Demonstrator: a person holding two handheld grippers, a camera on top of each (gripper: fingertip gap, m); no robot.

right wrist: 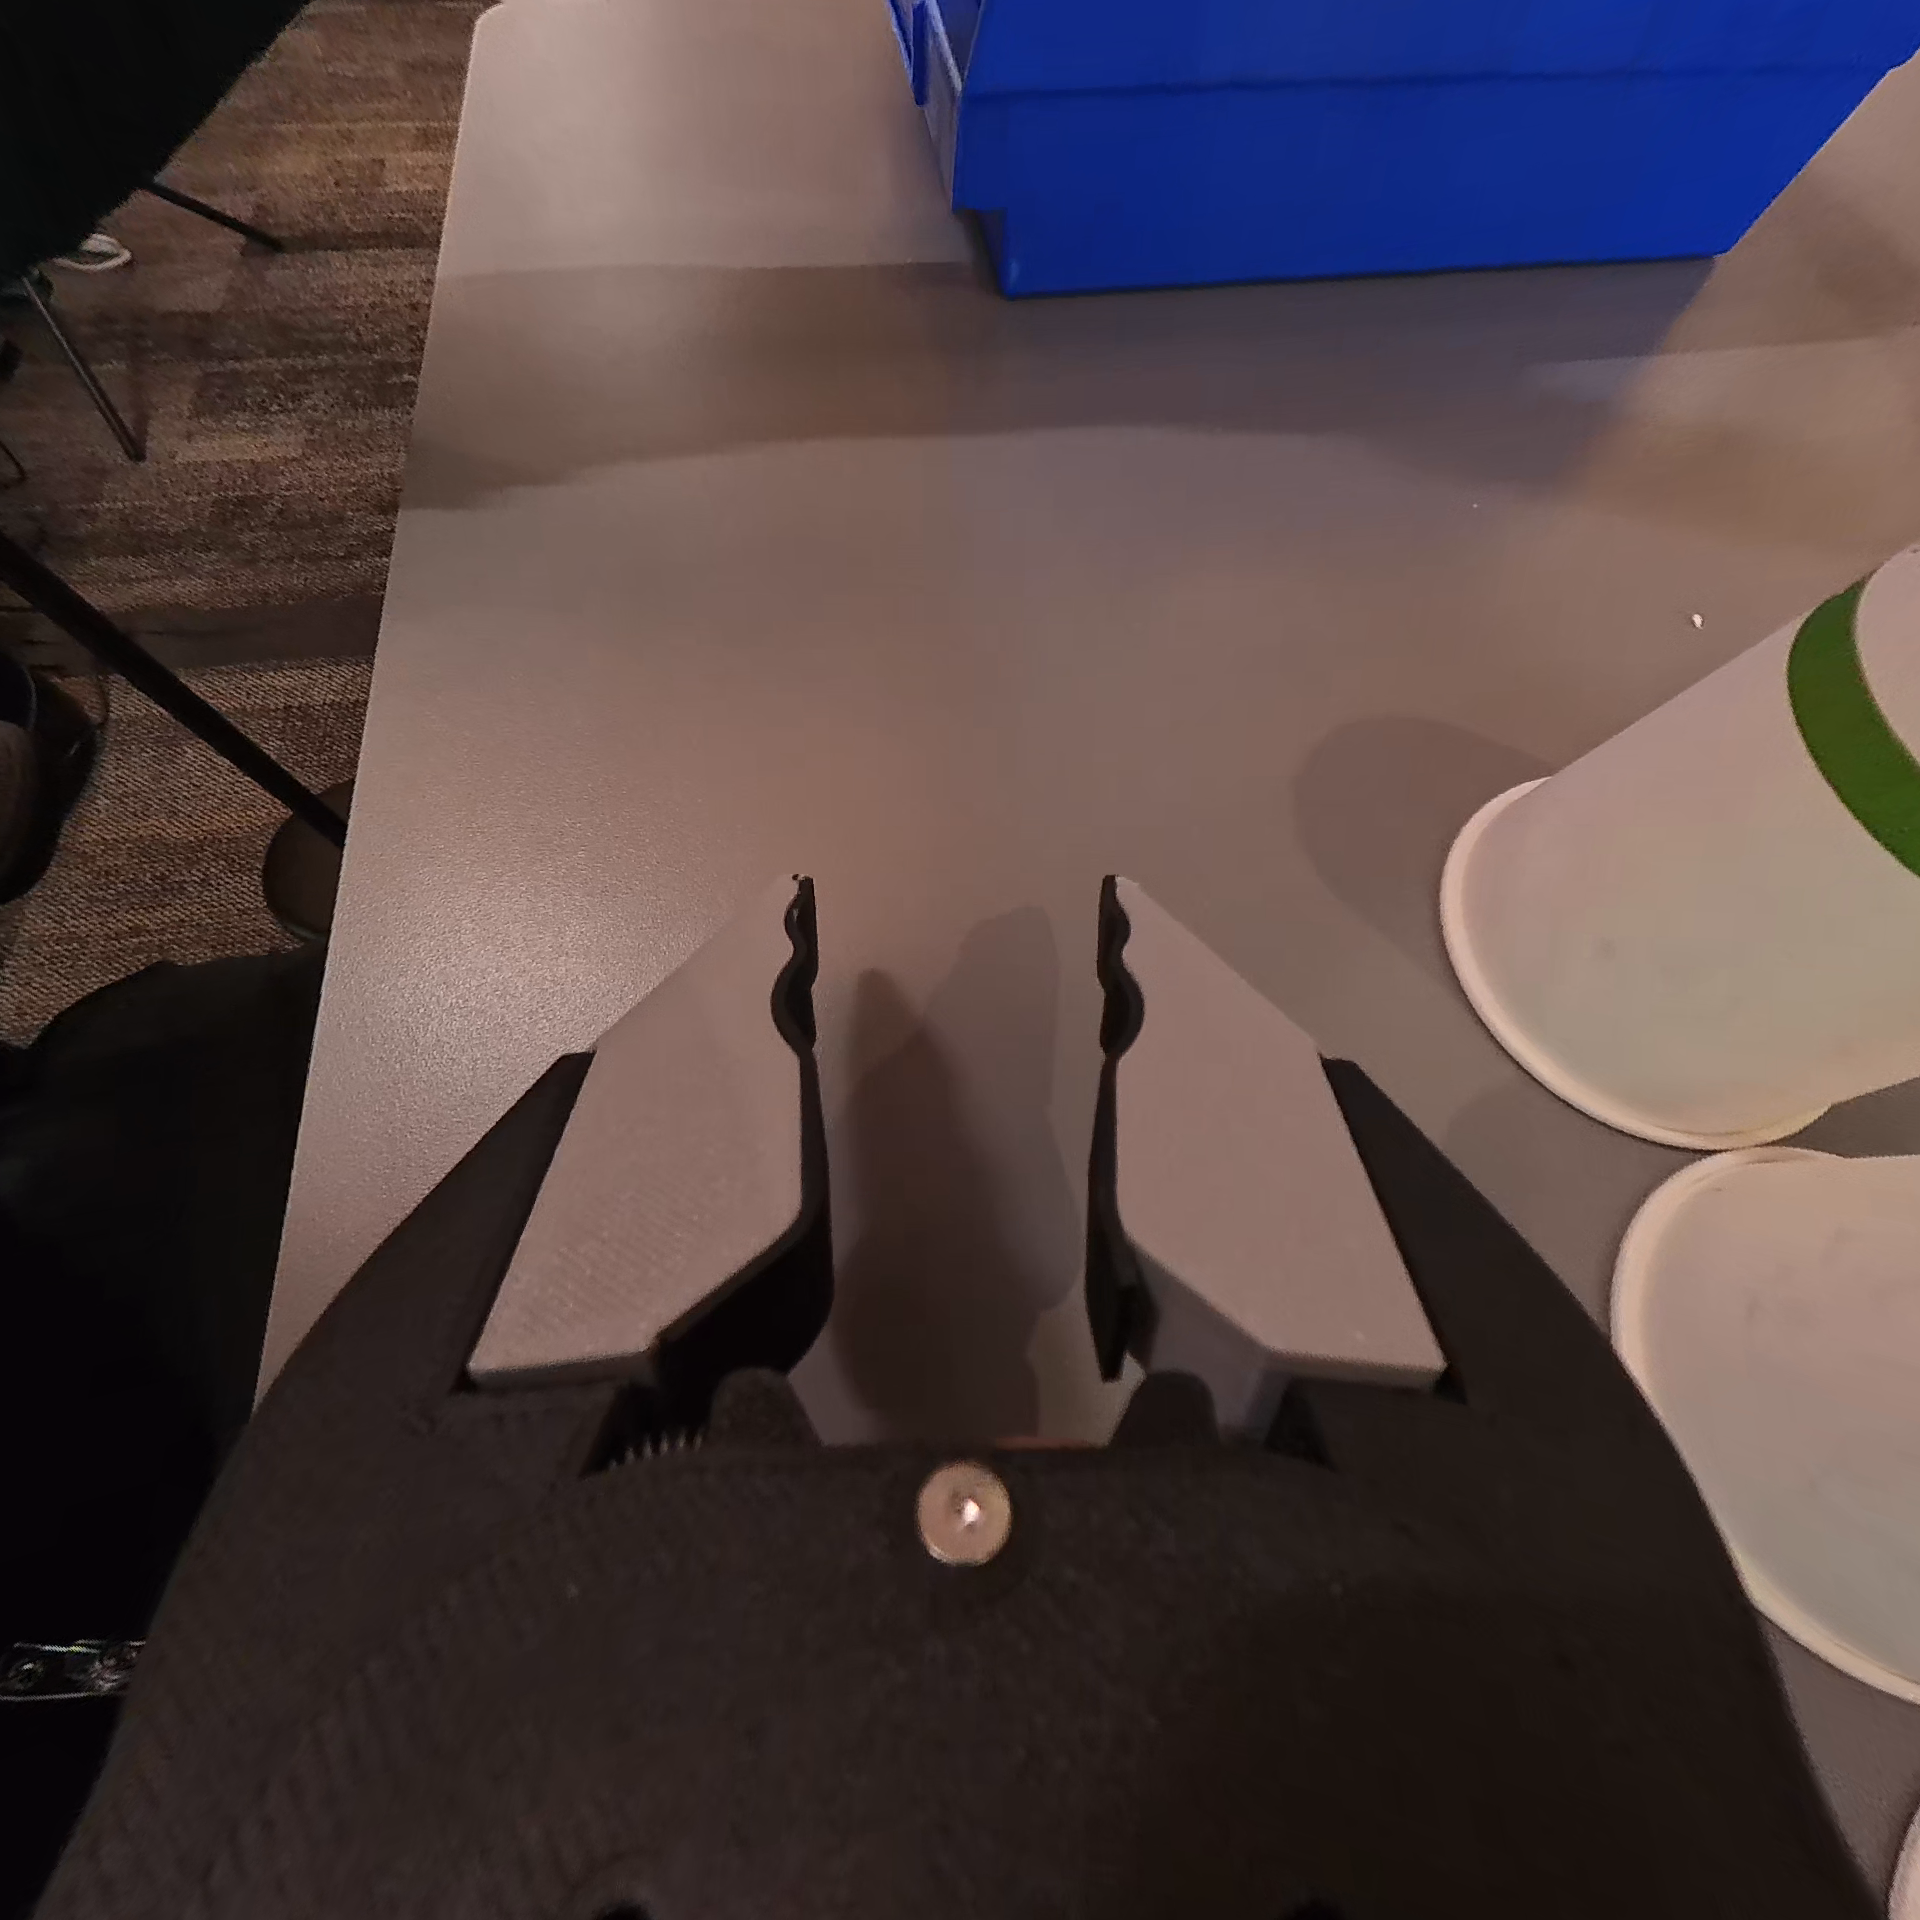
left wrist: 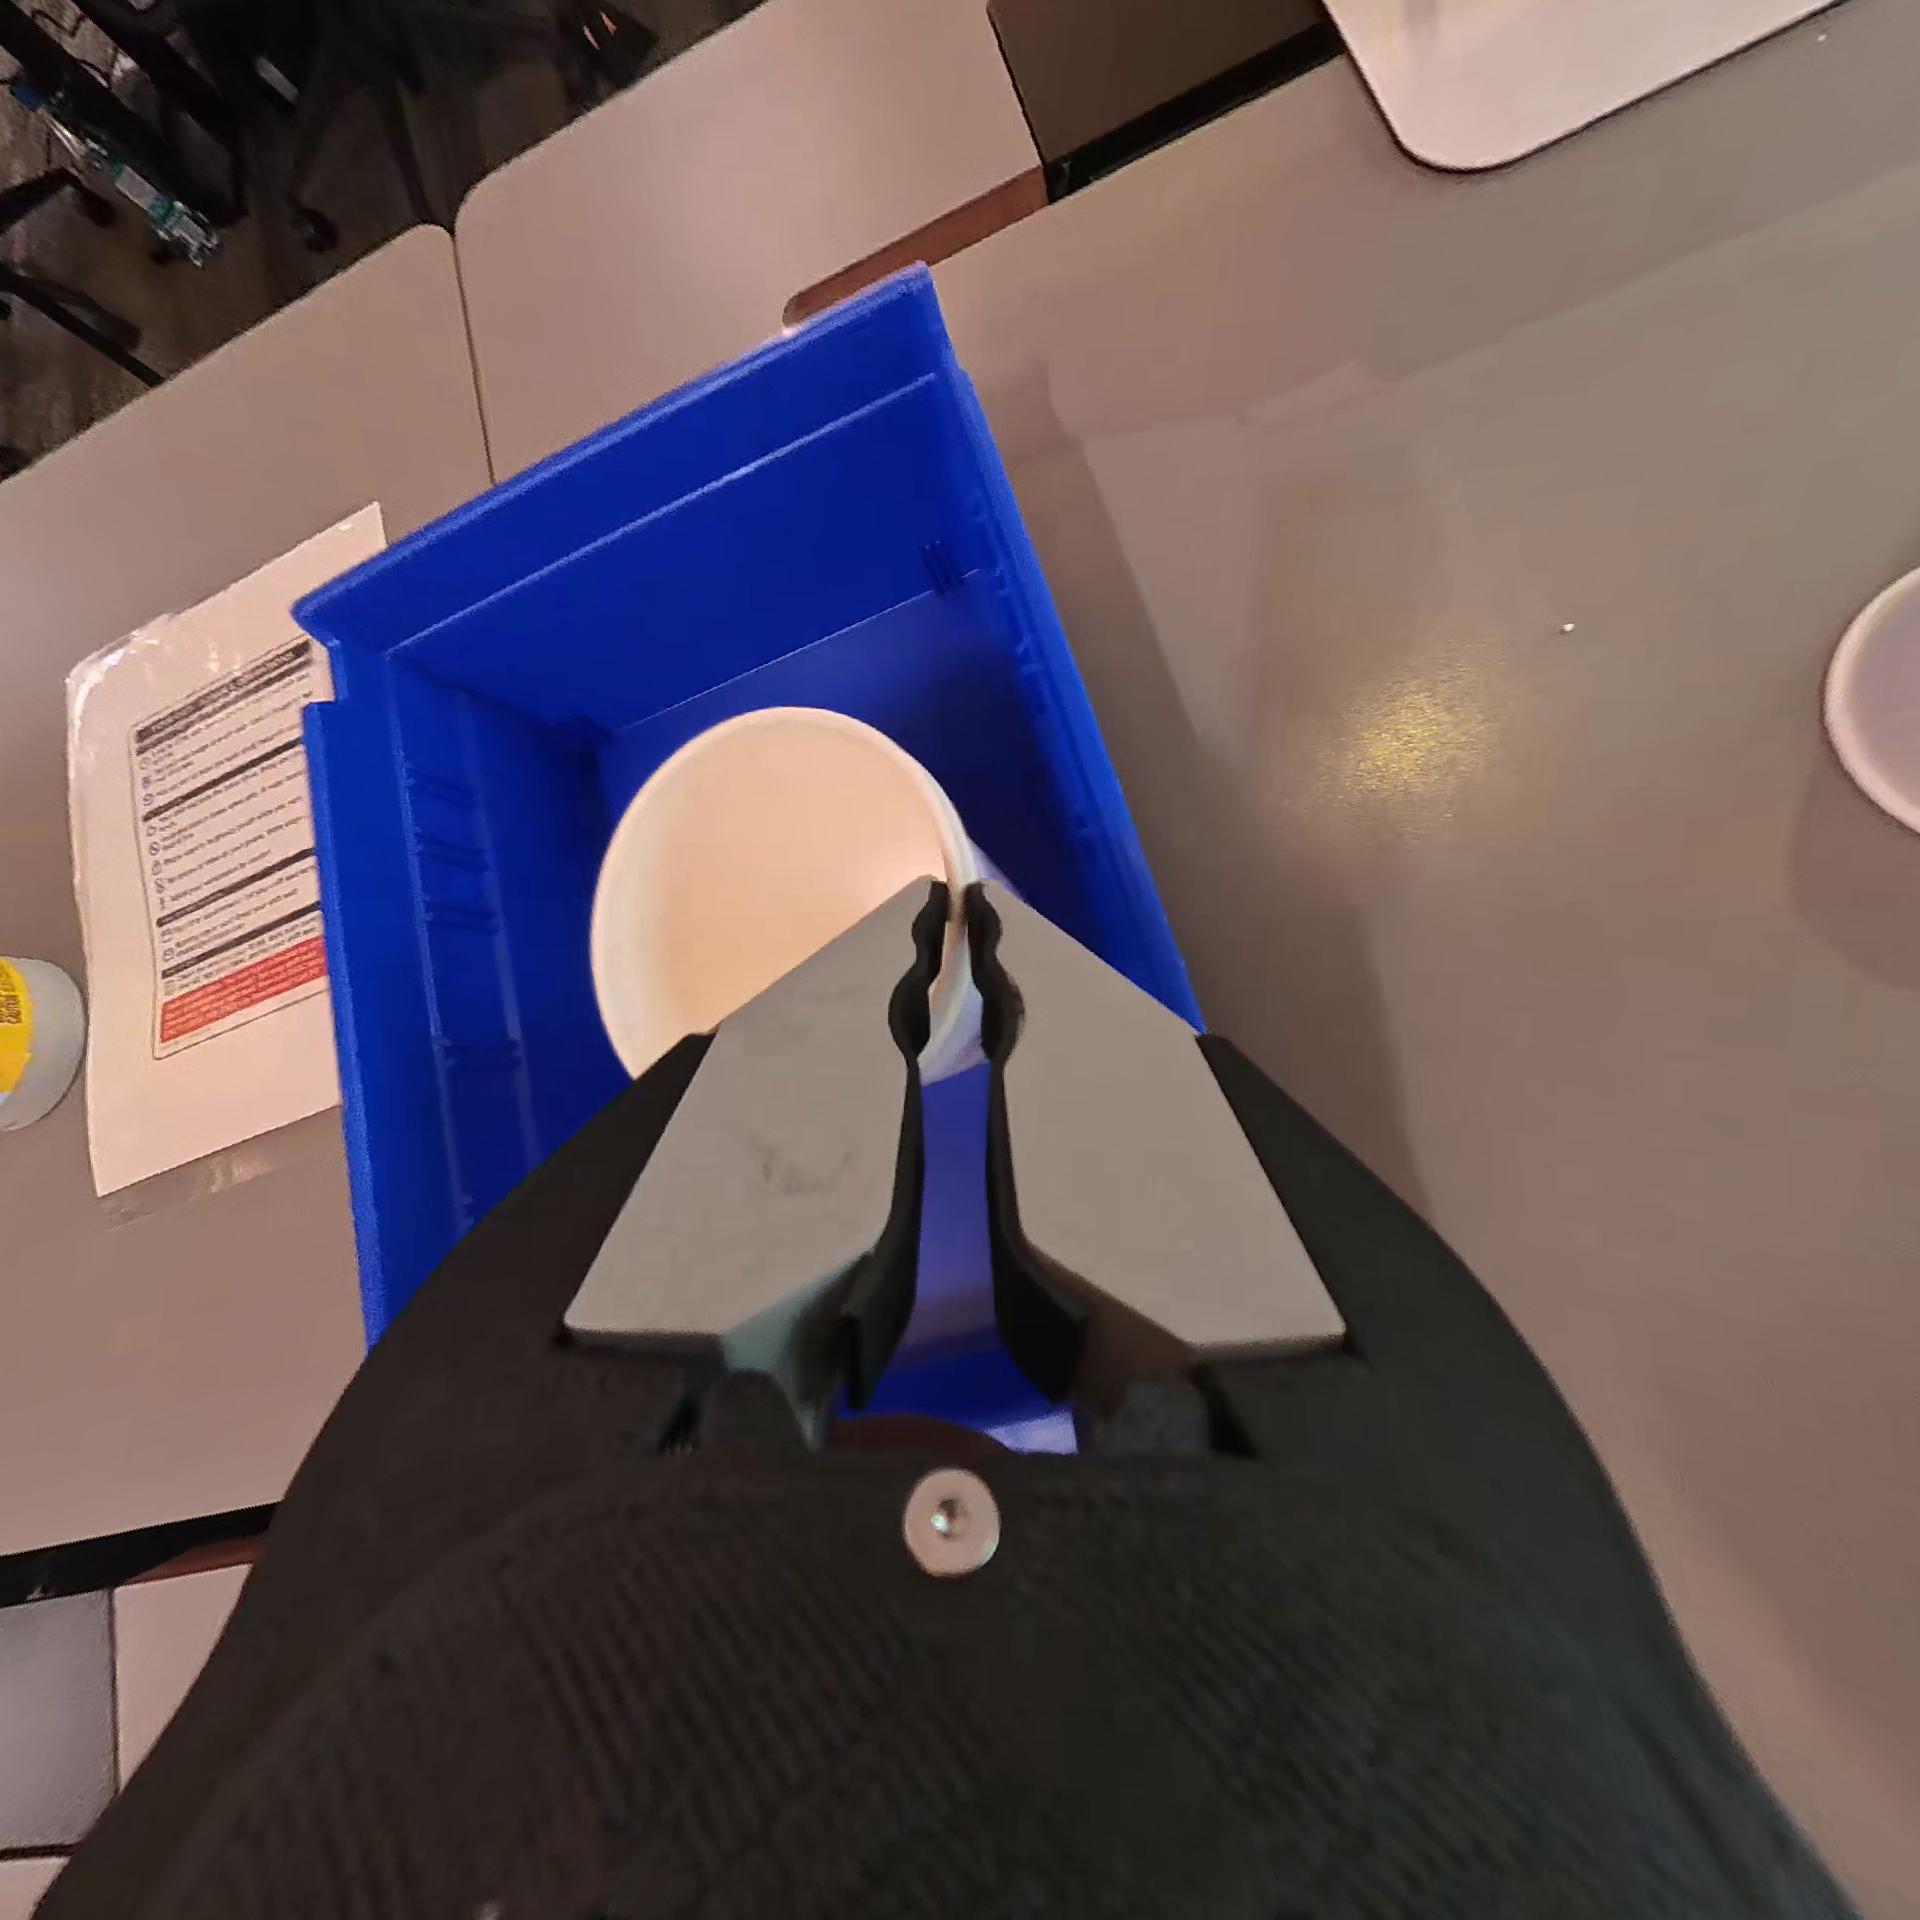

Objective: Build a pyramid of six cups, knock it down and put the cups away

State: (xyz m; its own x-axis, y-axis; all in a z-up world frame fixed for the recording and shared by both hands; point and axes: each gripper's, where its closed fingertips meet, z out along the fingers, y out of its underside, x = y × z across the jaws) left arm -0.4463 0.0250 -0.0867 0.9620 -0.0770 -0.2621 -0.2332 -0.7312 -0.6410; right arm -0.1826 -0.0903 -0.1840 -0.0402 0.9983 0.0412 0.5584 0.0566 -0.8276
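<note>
In the left wrist view my left gripper point(left wrist: 957, 894) is shut on the rim and wall of a white paper cup point(left wrist: 758, 873), one finger inside and one outside. The cup hangs mouth-up over the inside of the blue bin point(left wrist: 665, 540). Another white cup point(left wrist: 1881, 717) shows at the right edge. In the right wrist view my right gripper point(right wrist: 957, 883) is open and empty above the bare grey table point(right wrist: 935, 623). A white cup with a green band point(right wrist: 1683, 883) stands upside down to its right, and another white cup point(right wrist: 1787, 1403) lies nearer. The blue bin point(right wrist: 1403, 145) is at the far side.
A laminated printed sheet point(left wrist: 208, 831) lies left of the bin, with a yellow-and-white container point(left wrist: 31, 1039) beside it. A white board point(left wrist: 1558, 73) lies at the far right. The table's left edge point(right wrist: 384, 727) drops to carpet with chair legs. The gap from one gripper's tips to the other's is roughly 30 centimetres.
</note>
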